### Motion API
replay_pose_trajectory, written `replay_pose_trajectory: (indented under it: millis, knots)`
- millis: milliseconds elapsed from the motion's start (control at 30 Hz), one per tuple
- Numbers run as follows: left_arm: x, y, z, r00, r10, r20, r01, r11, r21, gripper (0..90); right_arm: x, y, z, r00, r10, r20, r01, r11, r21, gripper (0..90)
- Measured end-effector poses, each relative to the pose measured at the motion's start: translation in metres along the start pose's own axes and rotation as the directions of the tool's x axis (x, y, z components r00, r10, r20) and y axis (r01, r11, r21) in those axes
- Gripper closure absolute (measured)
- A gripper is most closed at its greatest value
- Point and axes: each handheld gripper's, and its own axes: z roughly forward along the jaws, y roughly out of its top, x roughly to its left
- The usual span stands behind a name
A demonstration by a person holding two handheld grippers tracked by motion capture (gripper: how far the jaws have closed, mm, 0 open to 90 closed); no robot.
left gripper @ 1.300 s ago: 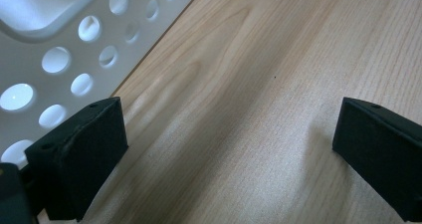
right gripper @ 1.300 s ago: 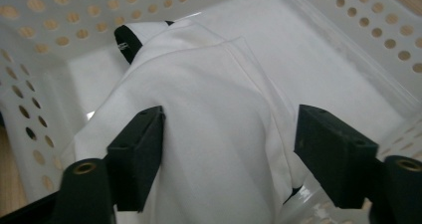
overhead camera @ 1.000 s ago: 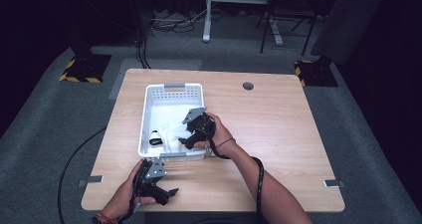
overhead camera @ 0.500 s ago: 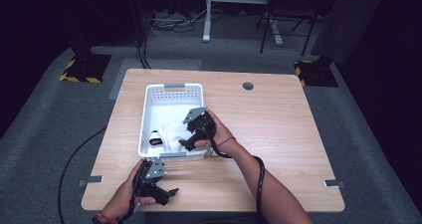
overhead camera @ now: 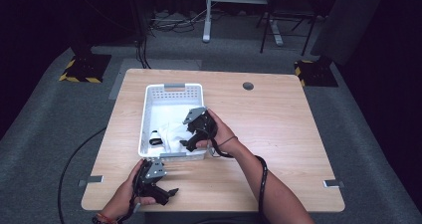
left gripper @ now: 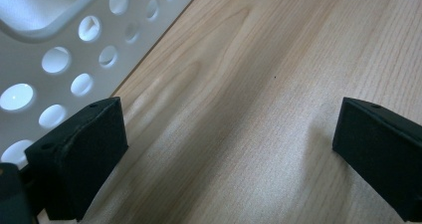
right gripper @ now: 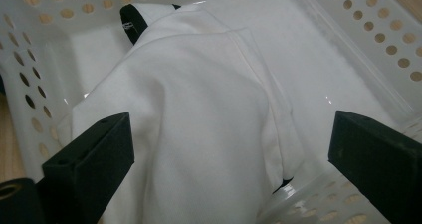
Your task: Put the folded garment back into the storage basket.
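A white perforated basket stands on the wooden table. In it lies a white garment with black trim. My right gripper hangs over the basket's near end. Its jaws have just been opening and now stand wide apart, with the garment lying loose below and between them, touched by neither pad. My left gripper rests low over the table near the front edge, just outside the basket wall. It is open, with bare wood between its fingers.
The basket's near wall sits close to the left gripper's left jaw. A round cable hole is in the table's far side. Bare wood spreads to the right of the basket. Cables trail from both grippers toward the front edge.
Both hands have kept their places. The right gripper still hovers over the garment in the basket; no other shift is visible from the high view.
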Motion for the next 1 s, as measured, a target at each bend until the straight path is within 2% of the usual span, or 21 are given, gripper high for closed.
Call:
replay_pose_trajectory:
  millis: [200,467,1000]
  knots:
    - [0.000,0.000,0.000,1.0000,0.000,0.000,0.000,1.0000,0.000,0.7,-0.001,-0.001,-0.006,0.9999,-0.011,0.005,0.011,1.000,-0.004,4.3]
    - [0.000,0.000,0.000,1.0000,0.000,-0.001,0.000,1.0000,0.000,0.7,-0.004,-0.003,-0.016,0.9988,-0.027,0.040,0.027,1.000,-0.006,4.3]
    - [0.000,0.000,0.000,1.0000,-0.002,0.001,0.002,1.0000,0.000,0.7,-0.005,-0.009,-0.038,0.9973,-0.042,0.060,0.044,0.999,-0.027,4.3]
